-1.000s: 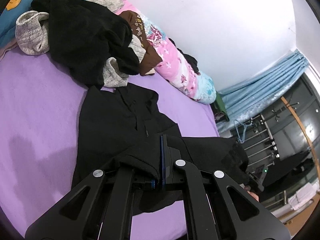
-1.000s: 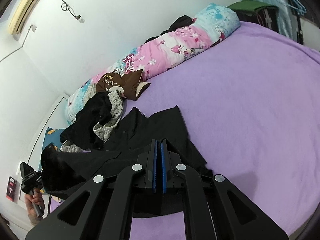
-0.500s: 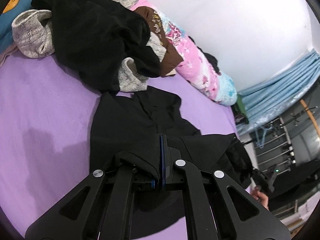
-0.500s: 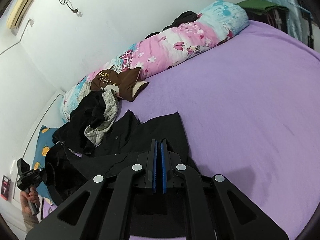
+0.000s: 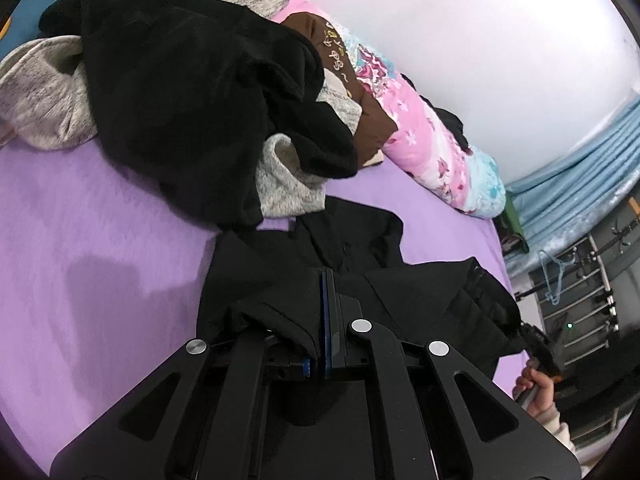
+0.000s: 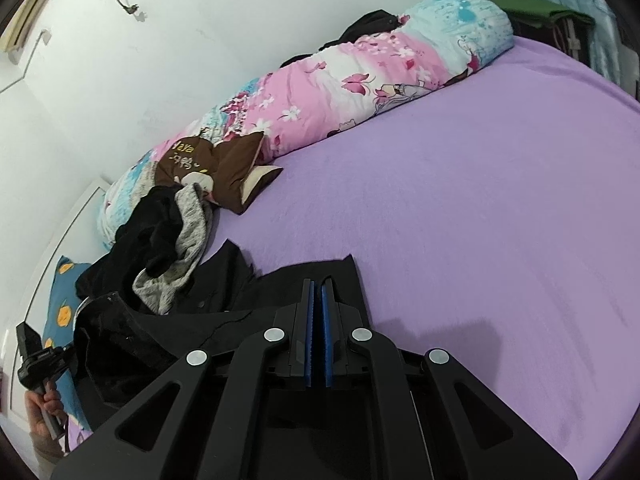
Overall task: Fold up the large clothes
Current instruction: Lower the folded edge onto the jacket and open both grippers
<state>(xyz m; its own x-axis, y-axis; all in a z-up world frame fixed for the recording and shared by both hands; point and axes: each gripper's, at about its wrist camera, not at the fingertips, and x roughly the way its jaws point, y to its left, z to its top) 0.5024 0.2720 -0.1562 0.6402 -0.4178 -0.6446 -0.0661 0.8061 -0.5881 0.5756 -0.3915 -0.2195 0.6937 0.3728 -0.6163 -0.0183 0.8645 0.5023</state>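
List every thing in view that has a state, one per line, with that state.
Left gripper: shut on the black garment's edge.
Right gripper: shut on the black garment's other edge.
Black garment: partly spread on the purple sheet, near edge lifted.
Clothes pile: heaped, unfolded.
Floral quilt: rolled up along the wall.
Brown cushion: leaning on the quilt.

We read one piece of lettering only: on the brown cushion (image 6: 216, 168), lying against the rolled floral quilt (image 6: 360, 68) at the head of the bed, yellow stitched letters spell "YaYa", with a line of yellow characters under it that we cannot make out. In the left wrist view the same brown cushion (image 5: 340, 56) shows the yellow stitching turned and partly covered, too skewed to read. We find no other text, brand or number
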